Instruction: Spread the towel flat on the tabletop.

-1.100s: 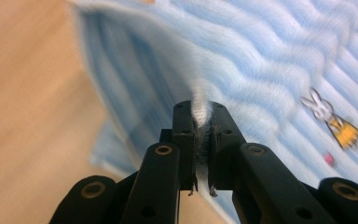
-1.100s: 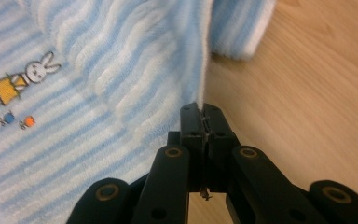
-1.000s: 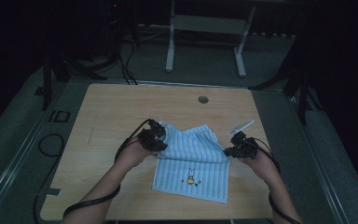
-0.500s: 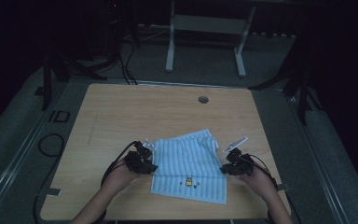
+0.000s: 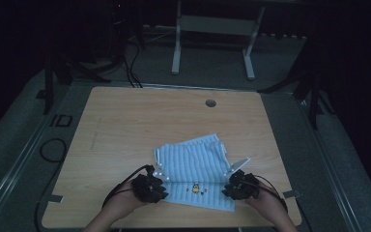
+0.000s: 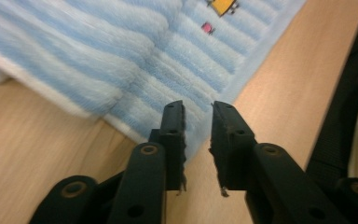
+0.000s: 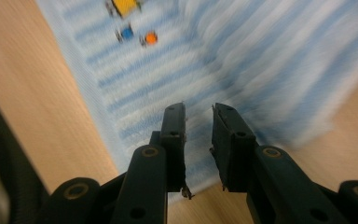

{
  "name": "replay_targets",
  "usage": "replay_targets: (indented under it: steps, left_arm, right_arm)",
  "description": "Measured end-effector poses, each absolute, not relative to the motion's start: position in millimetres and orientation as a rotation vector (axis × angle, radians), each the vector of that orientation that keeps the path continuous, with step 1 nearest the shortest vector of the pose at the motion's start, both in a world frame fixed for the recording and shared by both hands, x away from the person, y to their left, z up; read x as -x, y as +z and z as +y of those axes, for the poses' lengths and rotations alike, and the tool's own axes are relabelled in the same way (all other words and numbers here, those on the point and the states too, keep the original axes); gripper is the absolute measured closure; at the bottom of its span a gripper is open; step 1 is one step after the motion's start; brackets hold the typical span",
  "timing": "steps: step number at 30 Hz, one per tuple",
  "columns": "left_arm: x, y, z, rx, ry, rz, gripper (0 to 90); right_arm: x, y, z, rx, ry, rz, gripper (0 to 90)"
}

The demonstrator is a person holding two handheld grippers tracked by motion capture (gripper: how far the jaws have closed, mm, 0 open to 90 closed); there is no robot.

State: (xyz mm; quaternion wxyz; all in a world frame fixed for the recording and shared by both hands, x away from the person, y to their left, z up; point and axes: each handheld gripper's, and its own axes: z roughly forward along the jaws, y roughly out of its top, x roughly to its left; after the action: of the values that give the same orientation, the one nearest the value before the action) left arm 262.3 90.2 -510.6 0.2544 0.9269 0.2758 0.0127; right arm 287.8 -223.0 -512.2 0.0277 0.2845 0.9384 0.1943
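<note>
- The light-blue striped terry towel [image 6: 135,42] looks like soft, fluffy cloth to me, ribbed pile with a flatter woven hem.
- The pale wood-grain tabletop [image 5: 140,121] seems smooth and matt.
- My left gripper [image 6: 198,116] looks like matt black plastic, its pads scuffed.

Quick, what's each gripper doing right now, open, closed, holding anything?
Left gripper: jaws just opened, nothing pinched, over the towel edge.
Right gripper: jaws just opened, empty above the towel.
</note>
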Motion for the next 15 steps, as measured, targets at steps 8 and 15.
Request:
replay_targets:
  steps: [8, 15]
  left_arm:
    - [-288, -530, 84, -2.536, 0.038, 0.789, 74.6]
    - [-324, -529, 85, -2.554, 0.074, 0.818, 74.6]
  right_arm:
    - [-305, -523, -216, -0.892, 0.565, 2.884, 72.7]
    - [-331, -523, -210, -0.899, 0.555, 2.865, 72.7]
